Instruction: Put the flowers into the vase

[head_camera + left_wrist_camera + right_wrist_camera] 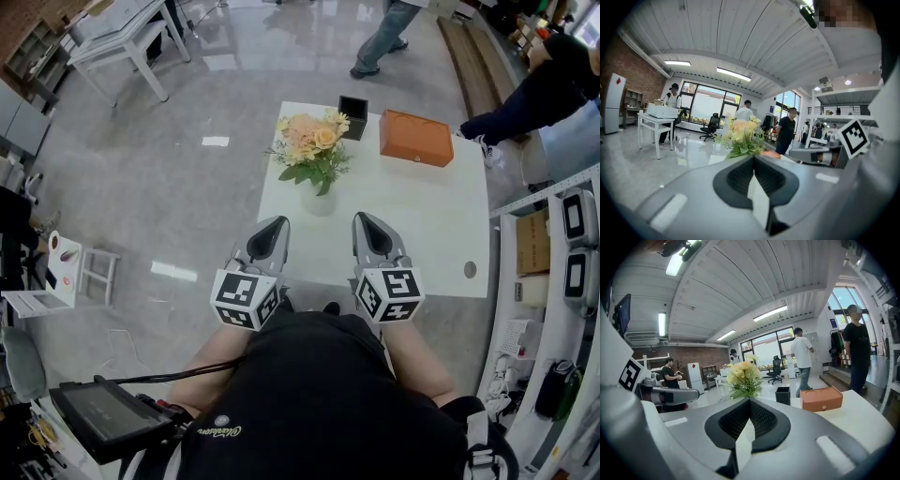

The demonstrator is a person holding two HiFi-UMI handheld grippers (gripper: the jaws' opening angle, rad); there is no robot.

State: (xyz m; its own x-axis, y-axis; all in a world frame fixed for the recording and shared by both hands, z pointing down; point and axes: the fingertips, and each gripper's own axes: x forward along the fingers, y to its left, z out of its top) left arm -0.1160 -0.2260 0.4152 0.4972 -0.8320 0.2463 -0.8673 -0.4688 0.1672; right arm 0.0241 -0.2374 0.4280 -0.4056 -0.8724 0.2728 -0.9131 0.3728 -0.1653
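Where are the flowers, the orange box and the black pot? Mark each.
Flowers (314, 139): head view, on the peach blooms.
Orange box (415, 138): head view, middle of its top.
Black pot (353, 120): head view, middle of the pot.

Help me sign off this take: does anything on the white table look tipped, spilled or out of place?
Nothing stands out. The flowers stand upright in the white vase, the black container and the orange box sit flat behind them, and the table shows no spill.
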